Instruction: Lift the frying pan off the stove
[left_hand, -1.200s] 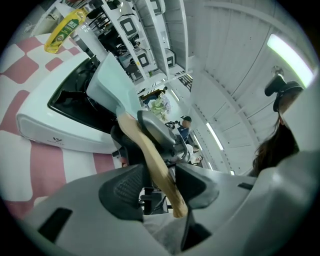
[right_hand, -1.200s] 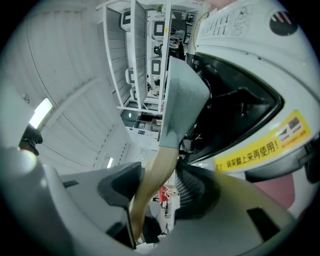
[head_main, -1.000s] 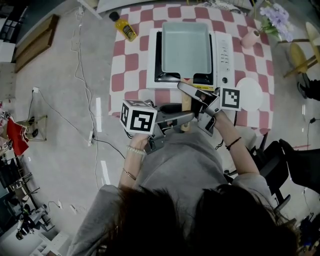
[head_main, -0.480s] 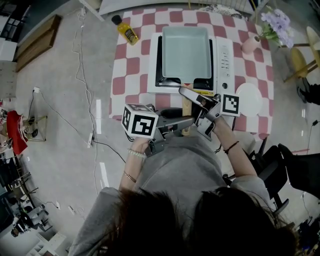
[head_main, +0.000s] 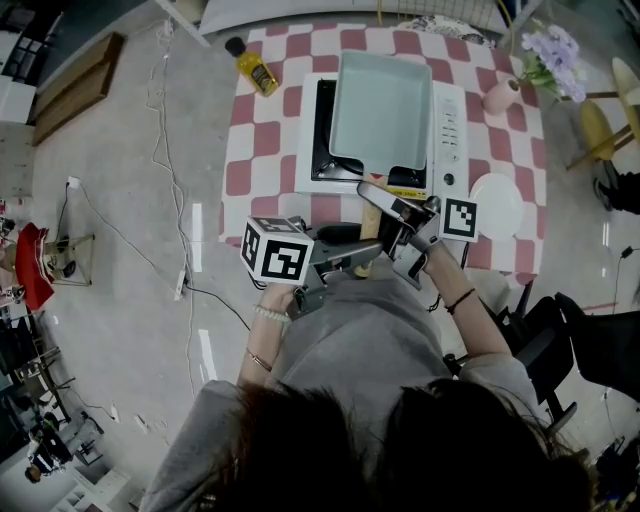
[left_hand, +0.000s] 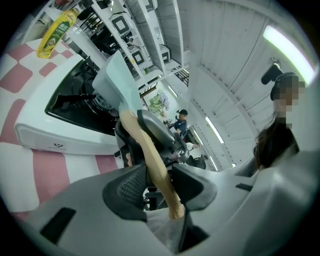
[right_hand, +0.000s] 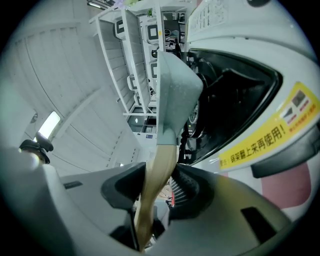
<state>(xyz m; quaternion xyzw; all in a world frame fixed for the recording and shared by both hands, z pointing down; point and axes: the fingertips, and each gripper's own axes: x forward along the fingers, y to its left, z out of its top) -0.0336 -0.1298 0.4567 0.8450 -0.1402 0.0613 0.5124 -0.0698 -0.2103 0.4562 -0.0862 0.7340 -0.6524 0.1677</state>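
Yellow bottle (head_main: 252, 62), red-checked tablecloth (head_main: 262, 140), pink vase (head_main: 500, 96), lilac flowers (head_main: 553, 45), white plate (head_main: 497, 205), cables (head_main: 165, 150) on the floor (head_main: 110, 200)

Frying pan (head_main: 380, 105) over white stove (head_main: 452, 128), left tongs (head_main: 372, 252) and right tongs (head_main: 385, 212) at its handle (head_main: 369, 224)

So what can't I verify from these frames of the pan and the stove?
1. Whether the frying pan is clear of the burner: in the head view the pan covers it, and the left gripper view shows neither a gap nor contact.
2. Stove button markings: head view, too small.
3. Yellow bottle label: too small in the head view, blurred at the rim of the left gripper view.
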